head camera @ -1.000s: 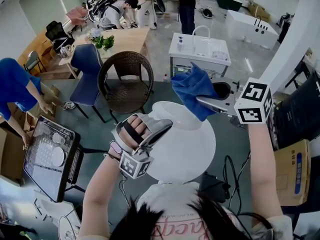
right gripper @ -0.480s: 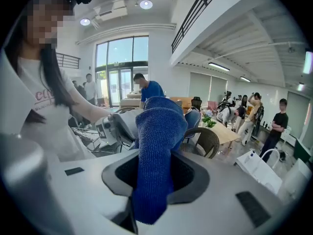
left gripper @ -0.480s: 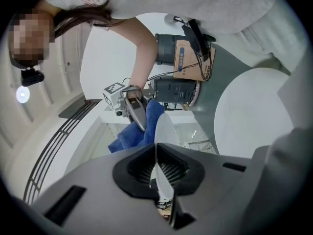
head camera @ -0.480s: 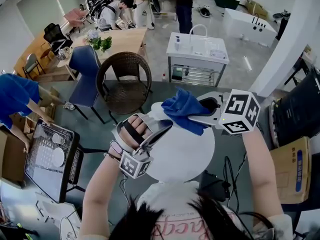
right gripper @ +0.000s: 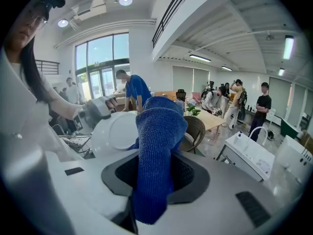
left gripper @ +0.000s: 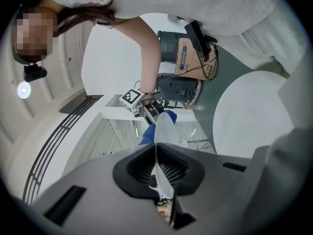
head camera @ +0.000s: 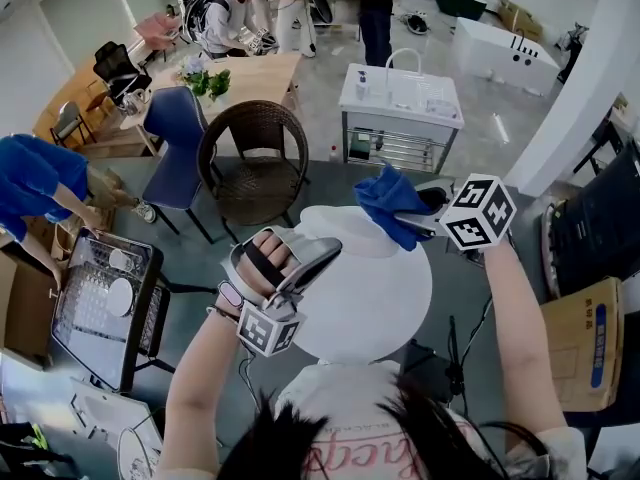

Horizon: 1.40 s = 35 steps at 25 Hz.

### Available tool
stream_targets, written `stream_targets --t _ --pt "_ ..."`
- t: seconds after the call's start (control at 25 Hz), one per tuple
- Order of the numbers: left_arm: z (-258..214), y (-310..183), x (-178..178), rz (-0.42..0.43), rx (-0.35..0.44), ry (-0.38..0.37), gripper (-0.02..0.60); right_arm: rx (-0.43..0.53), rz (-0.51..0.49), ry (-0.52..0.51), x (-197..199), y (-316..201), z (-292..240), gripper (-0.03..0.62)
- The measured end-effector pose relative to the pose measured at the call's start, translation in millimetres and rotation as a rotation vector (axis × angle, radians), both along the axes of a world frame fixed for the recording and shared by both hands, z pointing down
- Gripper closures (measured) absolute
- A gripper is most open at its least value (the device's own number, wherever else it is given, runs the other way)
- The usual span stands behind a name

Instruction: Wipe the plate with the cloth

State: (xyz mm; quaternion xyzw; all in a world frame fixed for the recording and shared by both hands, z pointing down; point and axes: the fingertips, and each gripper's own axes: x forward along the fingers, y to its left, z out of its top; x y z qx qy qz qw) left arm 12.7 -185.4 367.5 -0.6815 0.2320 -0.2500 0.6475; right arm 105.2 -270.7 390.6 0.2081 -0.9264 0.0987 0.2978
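Note:
My left gripper (head camera: 322,252) is shut on the near rim of a white plate (head camera: 345,230) and holds it tilted above the table. In the left gripper view the plate (left gripper: 164,131) shows edge-on between the jaws of that gripper (left gripper: 161,176). My right gripper (head camera: 408,220) is shut on a blue cloth (head camera: 388,200), which hangs at the plate's far right rim. The right gripper view has the cloth (right gripper: 159,146) bunched in that gripper (right gripper: 156,182), with the plate (right gripper: 117,131) and the left gripper (right gripper: 98,109) just behind it.
A round white table (head camera: 385,313) lies under the plate. Beyond it are a wicker chair (head camera: 255,158), a blue chair (head camera: 175,133) and a white sink unit (head camera: 400,103). A dish rack (head camera: 100,308) stands at the left and a cardboard box (head camera: 585,338) at the right. People stand further back.
My right gripper has come down with the blue cloth from above the plate to its far right rim. The left gripper and the plate have kept still.

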Motion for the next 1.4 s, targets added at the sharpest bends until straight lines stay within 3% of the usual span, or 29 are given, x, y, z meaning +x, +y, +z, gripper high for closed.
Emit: stream_targets --t 0.2,0.36,0.52,0.72,0.88,1.16,1.4 --pt "1 -2 -2 -0.015 -0.030 0.027 0.560 -0.011 0.102 -0.038 16 -12 13 0.462" --pt "-5 -10 -6 -0.054 -0.136 0.140 0.561 0.033 0.203 -0.138 29 -14 -4 0.462" --pt "0 -22 -13 -0.091 -0.327 0.342 0.561 0.107 0.265 -0.219 33 -3 -23 0.462" --pt "16 -42 -27 -0.179 -0.674 0.614 0.561 0.212 0.303 -0.264 27 14 -43 0.462" --pt "21 -48 -32 -0.196 -0.928 0.832 0.561 0.270 0.319 -0.296 19 28 -51 0.462" --pt "26 -51 -41 -0.204 -1.187 1.147 0.562 0.324 0.356 -0.372 7 48 -56 0.462" --pt "19 -51 -52 -0.136 -1.392 1.399 0.561 0.310 0.421 -0.427 3 52 -48 0.462"
